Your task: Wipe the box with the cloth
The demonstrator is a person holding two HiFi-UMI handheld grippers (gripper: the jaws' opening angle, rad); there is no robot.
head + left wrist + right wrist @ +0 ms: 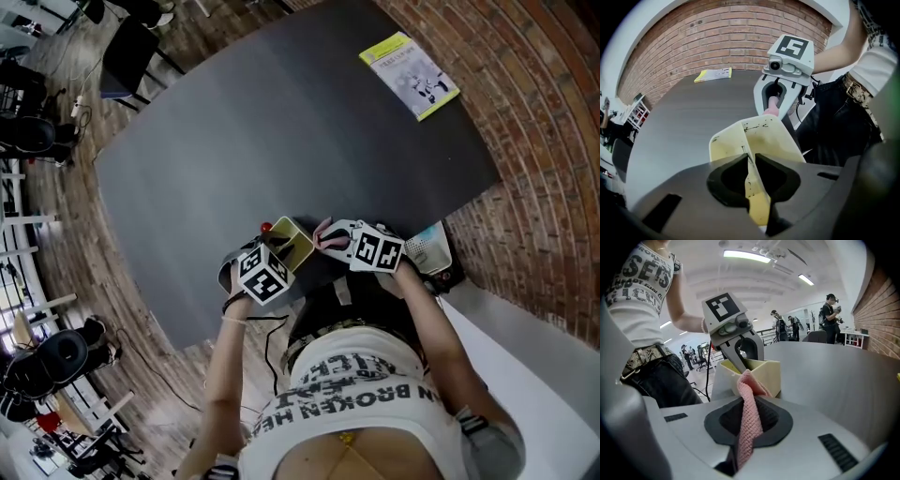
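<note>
The left forearm and right forearm reach forward, bare. The left gripper points steeply down, its fingers clamped on one wall of the box. The right gripper faces it just beside, tilted less steeply, pinching the cloth.

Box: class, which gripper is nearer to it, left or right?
Left. The left gripper is clamped on the box wall; the right gripper, holding the cloth, sits just short of the box.

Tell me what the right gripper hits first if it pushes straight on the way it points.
Likely the yellow box, just beyond the pink cloth pinched in the right gripper's jaws; depth is uncertain.
</note>
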